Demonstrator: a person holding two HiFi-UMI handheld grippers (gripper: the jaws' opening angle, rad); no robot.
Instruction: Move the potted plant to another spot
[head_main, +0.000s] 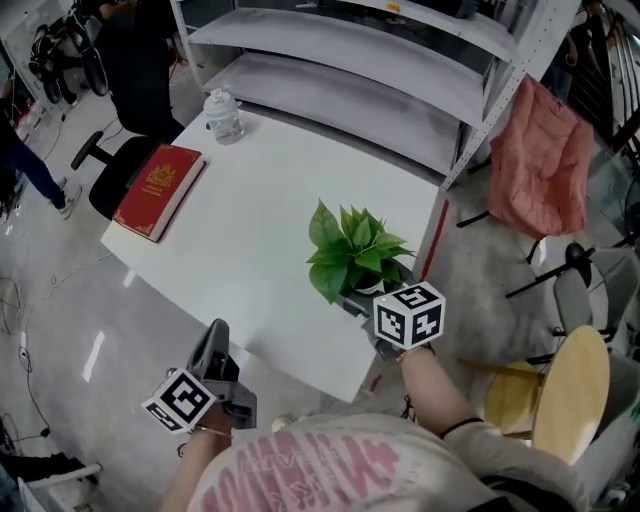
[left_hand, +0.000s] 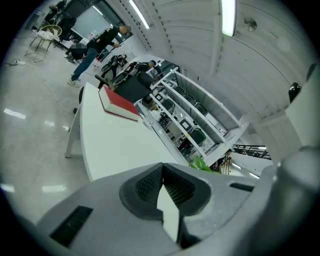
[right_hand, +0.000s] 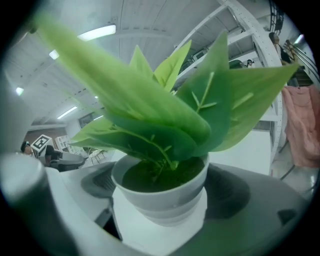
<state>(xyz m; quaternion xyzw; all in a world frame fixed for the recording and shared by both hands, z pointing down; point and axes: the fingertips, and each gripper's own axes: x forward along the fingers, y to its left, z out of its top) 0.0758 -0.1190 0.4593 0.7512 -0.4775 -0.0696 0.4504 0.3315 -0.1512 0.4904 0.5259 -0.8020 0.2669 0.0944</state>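
Potted plant (head_main: 352, 250) at the tabletop (head_main: 250, 230) right edge, near the front corner. Right hand-held gripper (head_main: 358, 303) clamps its white pot (right_hand: 160, 192). Left hand-held gripper (left_hand: 163, 186) closed, empty. Likely light, top-heavy, with soft leaves; hold the pot wall.

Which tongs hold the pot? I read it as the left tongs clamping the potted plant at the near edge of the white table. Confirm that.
Wrong tongs: the right tongs clamp the potted plant, its white pot between the jaws in the right gripper view. The left tongs are closed on nothing. The plant is at the near edge of the white table.
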